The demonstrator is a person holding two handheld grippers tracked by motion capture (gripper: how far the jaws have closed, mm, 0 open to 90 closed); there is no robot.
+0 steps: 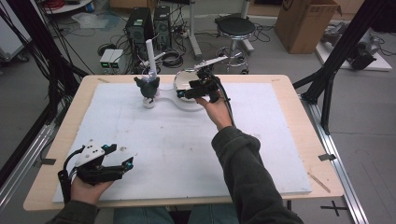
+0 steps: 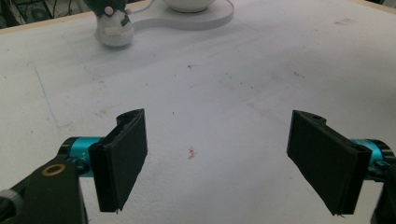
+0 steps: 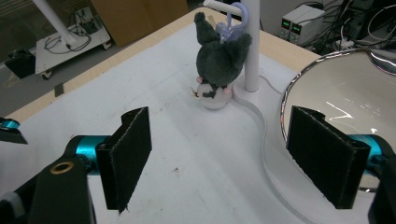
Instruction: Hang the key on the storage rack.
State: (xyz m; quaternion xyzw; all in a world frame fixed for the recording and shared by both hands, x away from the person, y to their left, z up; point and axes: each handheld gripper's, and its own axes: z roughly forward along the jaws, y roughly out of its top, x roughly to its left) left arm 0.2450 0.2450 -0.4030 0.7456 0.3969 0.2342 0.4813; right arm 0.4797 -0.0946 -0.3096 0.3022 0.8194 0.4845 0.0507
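In the high view, a pale wooden desk (image 1: 299, 121) carries a white foam sheet (image 1: 187, 144) that covers most of its top and bears faint scuffs. At the far edge of the sheet stands a white stand (image 1: 150, 51) with an upright post, and a grey plush toy (image 1: 148, 87) hangs head-down from its hook, just above the stand's flat base. Beside it on the same base sits a shiny metal bowl (image 1: 184, 77). The right claw (image 1: 196, 89) hovers over the bowl's near side with its jaws spread apart, holding nothing. The left claw (image 1: 119, 156) rests near the front left corner of the sheet, well apart from the toy, also released. Behind the desk the grey floor holds two computer towers (image 1: 148, 25), tangled cables, a round black stool (image 1: 236, 27) and a cardboard box (image 1: 306, 23); black frame struts rise at both sides.

In the left gripper view, the left claw (image 2: 219, 165) shows its two black pads wide apart over bare foam marked by a small reddish speck (image 2: 192, 152) and a thin blue line. The toy's lower part and the stand's base lie far ahead.

In the right gripper view, the right claw (image 3: 219, 158) is open and empty; the plush toy (image 3: 219, 58) hangs from a lilac loop against the post, ahead and between the jaws, while the bowl (image 3: 345, 100) lies by the right jaw. A wheeled white cart (image 3: 70, 39) stands on the floor beyond the desk.
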